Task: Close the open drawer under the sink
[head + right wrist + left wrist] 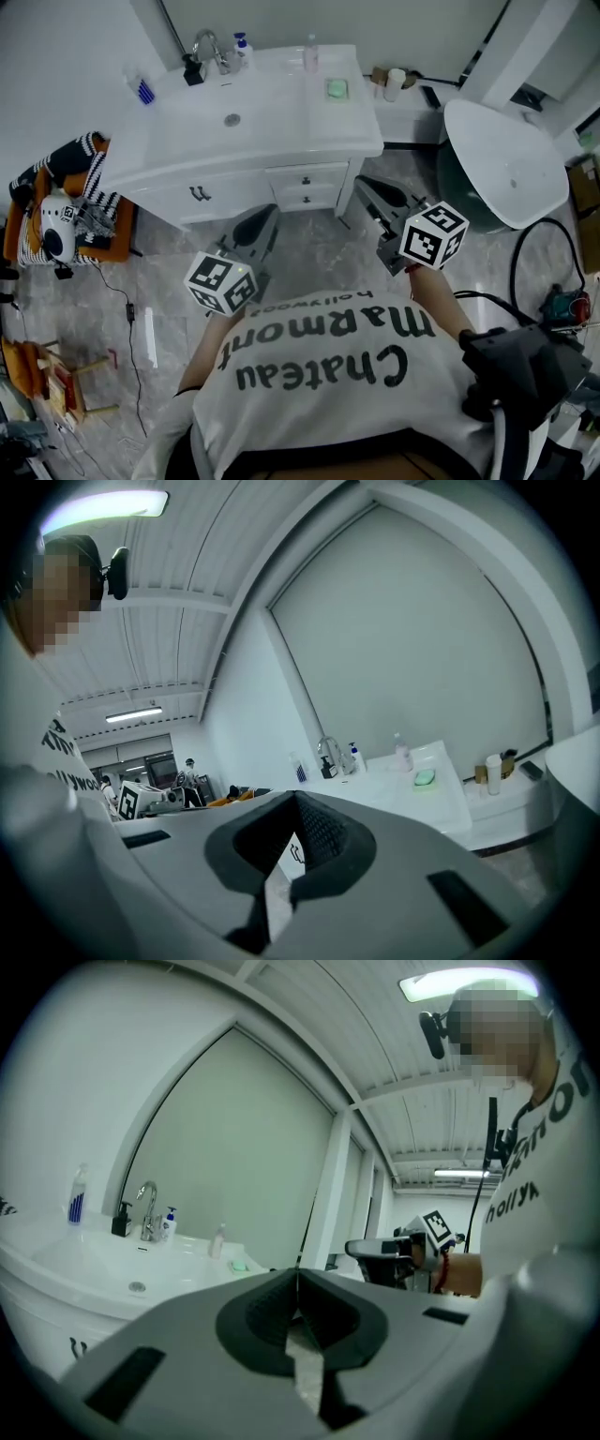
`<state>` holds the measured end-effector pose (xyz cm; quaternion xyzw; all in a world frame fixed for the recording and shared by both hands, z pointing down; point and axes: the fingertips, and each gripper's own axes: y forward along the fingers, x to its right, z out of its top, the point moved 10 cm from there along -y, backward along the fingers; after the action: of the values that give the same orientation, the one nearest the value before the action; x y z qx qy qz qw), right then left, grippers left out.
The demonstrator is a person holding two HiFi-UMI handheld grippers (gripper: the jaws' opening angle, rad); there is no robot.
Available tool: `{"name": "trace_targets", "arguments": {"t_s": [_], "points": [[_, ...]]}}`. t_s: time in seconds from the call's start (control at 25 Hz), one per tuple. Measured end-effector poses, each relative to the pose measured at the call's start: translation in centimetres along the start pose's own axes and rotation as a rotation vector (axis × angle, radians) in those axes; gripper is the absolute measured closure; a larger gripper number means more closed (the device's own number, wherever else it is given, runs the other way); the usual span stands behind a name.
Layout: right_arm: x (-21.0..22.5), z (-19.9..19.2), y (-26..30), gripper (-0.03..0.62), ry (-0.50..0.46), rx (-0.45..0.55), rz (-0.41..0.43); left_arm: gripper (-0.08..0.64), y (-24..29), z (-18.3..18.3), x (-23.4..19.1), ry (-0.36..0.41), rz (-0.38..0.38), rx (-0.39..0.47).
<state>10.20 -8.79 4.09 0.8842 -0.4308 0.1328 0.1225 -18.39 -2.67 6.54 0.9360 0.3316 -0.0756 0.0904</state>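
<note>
Judging from the head view, looks done, or as good as done. Showing the upper drawer (307, 178) and the lower drawer (307, 199) at upper centre of the frame, under the right part of the sink (281, 103), both fronts flush with the face of the cabinet (244, 187), with no gap or shadow to betray one pulled out. Cannot tell which of the two the task means. Leaving, at most, a check that both are seated fully home.

Holding the left claw (265, 217) below the cabinet, down and left of the drawers and apart from them, jaws pressed together on nothing. Holding the right claw (367, 187) near the cabinet's right corner, likewise closed and empty, with no contact apparent on either drawer.

Reading, upside down across the white shirt (319, 366) at the bottom of the frame: "Chateau Marmont", with "hollywood" in small letters beside it. Catching only scraps of the same print at the right edge of the left gripper view. Carrying black-and-white square markers on each claw's cube, but no words. Too small to read: any labels on the bottles (242, 45) beside the tap (208, 47) at the top of the frame.
</note>
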Motion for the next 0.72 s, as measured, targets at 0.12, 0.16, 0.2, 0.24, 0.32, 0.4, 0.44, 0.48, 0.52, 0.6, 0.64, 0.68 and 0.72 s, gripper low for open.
{"name": "trace_targets", "arguments": {"t_s": [0.12, 0.16, 0.2, 0.24, 0.32, 0.4, 0.44, 0.48, 0.52, 0.6, 0.64, 0.68, 0.72], "points": [[0.47, 0.44, -0.29, 0.581, -0.007, 0.007, -0.013, 0.549, 0.15, 0.13, -0.04, 0.01, 0.002, 0.001], [0.53, 0.42, -0.31, 0.581, -0.01, 0.006, -0.012, 0.549, 0.18, 0.17, -0.07, 0.009, 0.003, 0.005], [0.55, 0.34, -0.31, 0.581, -0.014, 0.003, -0.011, 0.55, 0.19, 0.21, -0.1, 0.008, 0.004, 0.009], [0.56, 0.26, -0.28, 0.581, -0.018, -0.001, -0.01, 0.549, 0.2, 0.24, -0.12, 0.008, 0.005, 0.012], [0.57, 0.16, -0.15, 0.581, -0.028, -0.01, -0.01, 0.55, 0.21, 0.24, -0.2, 0.009, 0.008, 0.013], [0.59, 0.15, 0.06, 0.581, -0.037, -0.018, -0.009, 0.549, 0.17, 0.19, -0.39, 0.008, 0.015, 0.012], [0.64, 0.16, 0.18, 0.581, -0.041, -0.021, -0.008, 0.549, 0.16, 0.18, -0.5, 0.006, 0.018, 0.013], [0.7, 0.16, 0.28, 0.581, -0.044, -0.024, -0.007, 0.55, 0.16, 0.16, -0.6, 0.004, 0.021, 0.013], [0.78, 0.16, 0.34, 0.581, -0.046, -0.025, -0.008, 0.55, 0.17, 0.12, -0.68, 0.003, 0.024, 0.012], [0.92, 0.1, 0.41, 0.581, -0.046, -0.025, -0.01, 0.549, 0.15, -0.03, -0.79, 0.004, 0.027, 0.005], [0.97, 0.04, 0.42, 0.581, -0.044, -0.024, -0.011, 0.55, 0.11, -0.12, -0.83, 0.005, 0.028, 0.001], [1.01, -0.01, 0.43, 0.581, -0.043, -0.023, -0.011, 0.549, 0.08, -0.21, -0.86, 0.005, 0.03, -0.002], [1.06, -0.06, 0.45, 0.581, -0.042, -0.023, -0.011, 0.549, 0.06, -0.28, -0.9, 0.004, 0.031, -0.003]]}}
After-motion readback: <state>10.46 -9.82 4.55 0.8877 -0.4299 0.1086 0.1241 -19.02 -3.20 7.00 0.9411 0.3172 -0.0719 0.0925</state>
